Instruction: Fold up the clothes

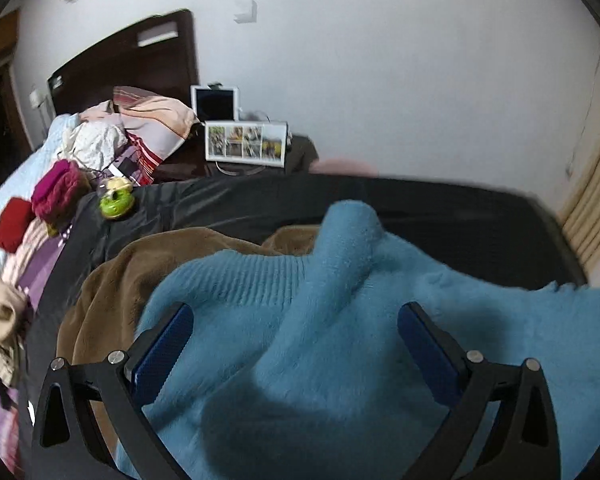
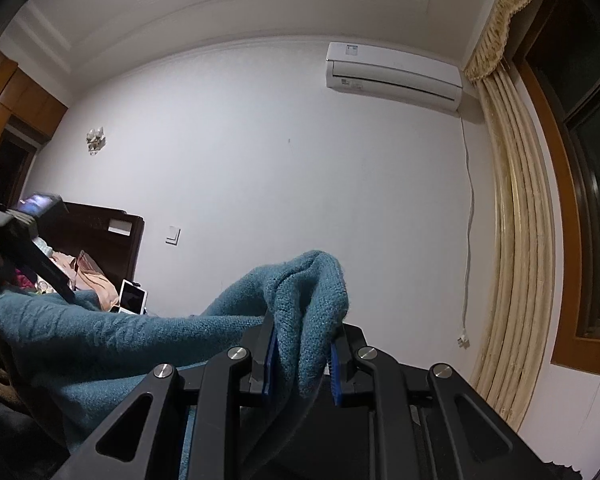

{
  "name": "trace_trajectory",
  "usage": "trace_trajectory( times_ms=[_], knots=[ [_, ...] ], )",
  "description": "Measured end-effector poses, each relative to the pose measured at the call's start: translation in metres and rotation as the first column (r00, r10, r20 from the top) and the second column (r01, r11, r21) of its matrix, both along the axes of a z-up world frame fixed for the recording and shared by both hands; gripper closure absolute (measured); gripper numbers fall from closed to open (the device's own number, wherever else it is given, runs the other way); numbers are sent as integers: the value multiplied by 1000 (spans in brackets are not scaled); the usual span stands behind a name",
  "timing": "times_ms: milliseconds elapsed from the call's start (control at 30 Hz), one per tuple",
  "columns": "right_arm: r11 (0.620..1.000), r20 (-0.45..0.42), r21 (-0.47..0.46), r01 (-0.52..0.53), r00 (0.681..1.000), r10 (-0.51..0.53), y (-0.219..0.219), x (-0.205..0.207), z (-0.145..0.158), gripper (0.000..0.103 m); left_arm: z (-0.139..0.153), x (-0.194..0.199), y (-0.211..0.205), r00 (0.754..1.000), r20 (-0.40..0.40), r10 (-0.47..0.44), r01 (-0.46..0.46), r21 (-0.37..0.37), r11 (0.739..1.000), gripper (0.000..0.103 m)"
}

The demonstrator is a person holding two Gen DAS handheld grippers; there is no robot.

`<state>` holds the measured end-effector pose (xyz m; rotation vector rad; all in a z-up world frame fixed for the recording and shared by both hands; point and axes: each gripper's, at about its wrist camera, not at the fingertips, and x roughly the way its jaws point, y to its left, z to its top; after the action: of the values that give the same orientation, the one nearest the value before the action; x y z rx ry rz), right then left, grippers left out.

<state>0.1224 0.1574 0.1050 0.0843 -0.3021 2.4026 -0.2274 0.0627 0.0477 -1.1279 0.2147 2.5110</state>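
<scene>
A fluffy blue sweater [image 1: 320,320] lies over a brown garment [image 1: 112,280] on the black-covered surface [image 1: 460,216]. My left gripper [image 1: 296,320] is open, its blue pads spread wide just above the sweater, gripping nothing. My right gripper [image 2: 304,344] is shut on a bunched fold of the blue sweater [image 2: 308,300] and holds it lifted, the cloth stretching down to the left. The left gripper's body [image 2: 24,240] shows at the far left of the right wrist view, over the sweater.
A bed at the left carries pillows [image 1: 156,120], magenta [image 1: 58,192] and red [image 1: 12,222] clothes and a green object [image 1: 116,204]. A photo frame [image 1: 246,142] and tablet [image 1: 216,102] stand by the white wall. Curtains [image 2: 520,240] hang at the right.
</scene>
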Motion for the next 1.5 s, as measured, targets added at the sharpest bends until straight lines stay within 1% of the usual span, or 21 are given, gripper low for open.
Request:
trace_trajectory(
  times_ms=[33,67,100,167,200,233,267,300,333,400,500,567,633,700,800,867,967,1100,1233,1333,1500],
  knots=[
    [1000,1,-3,-1,1000,1,2,0,0,82,-3,-3,5,1000,20,-11,11,-10,1000,7],
    [1000,2,-7,-1,1000,1,4,-1,-1,82,-9,-7,11,998,52,-23,24,-11,1000,18],
    [1000,4,-10,-1,1000,2,6,-1,-1,82,-14,-10,16,996,83,-35,36,-11,999,36],
    [1000,7,-23,-6,1000,6,11,-2,-2,82,-23,-15,22,990,129,-52,53,-3,999,54],
    [999,10,-33,-8,1000,8,14,-3,-3,82,-27,-17,25,987,150,-60,61,1,998,58],
    [999,11,-44,-10,1000,10,17,-2,-3,82,-29,-16,27,987,148,-63,64,-3,998,61],
    [998,12,-54,-11,1000,12,20,-2,-3,82,-31,-15,30,987,145,-70,71,-3,997,70],
    [998,13,-65,-13,1000,14,23,-2,-3,82,-33,-13,32,987,142,-71,72,-2,997,75],
    [997,14,-75,-14,1000,15,27,-1,-3,82,-31,-11,32,988,135,-68,68,4,998,76],
    [996,11,-89,-6,1000,7,32,0,-3,82,-26,-4,31,990,122,-70,67,29,997,84],
    [993,-8,-118,16,1000,-17,44,5,2,82,-10,8,29,993,83,-88,80,92,993,86],
    [991,-30,-127,41,999,-45,50,12,7,82,6,20,26,994,34,-103,98,129,987,86],
    [990,-51,-128,66,996,-73,53,18,13,82,26,41,20,992,-33,-119,123,173,977,86],
    [988,-81,-122,92,991,-102,55,25,21,82,46,63,15,986,-100,-132,151,214,965,87],
    [987,-128,-96,129,982,-141,55,35,39,82,75,96,6,969,-200,-144,196,271,942,87],
    [986,-155,-81,149,975,-160,56,42,51,82,95,117,0,952,-266,-148,229,306,924,87],
    [982,-202,-58,178,962,-186,55,54,71,82,125,150,-9,920,-363,-146,281,352,893,87],
    [976,-264,-18,215,941,-212,47,70,97,82,152,188,-37,887,-453,-88,294,407,865,87],
    [969,-326,24,247,918,-226,37,85,125,82,180,226,-66,845,-534,-23,313,458,832,87],
    [962,-377,50,268,897,-230,26,96,145,82,192,253,-86,809,-588,18,333,483,810,87],
    [942,-475,94,321,846,-241,3,121,174,82,206,305,-109,744,-665,59,391,505,769,87]
  ],
)
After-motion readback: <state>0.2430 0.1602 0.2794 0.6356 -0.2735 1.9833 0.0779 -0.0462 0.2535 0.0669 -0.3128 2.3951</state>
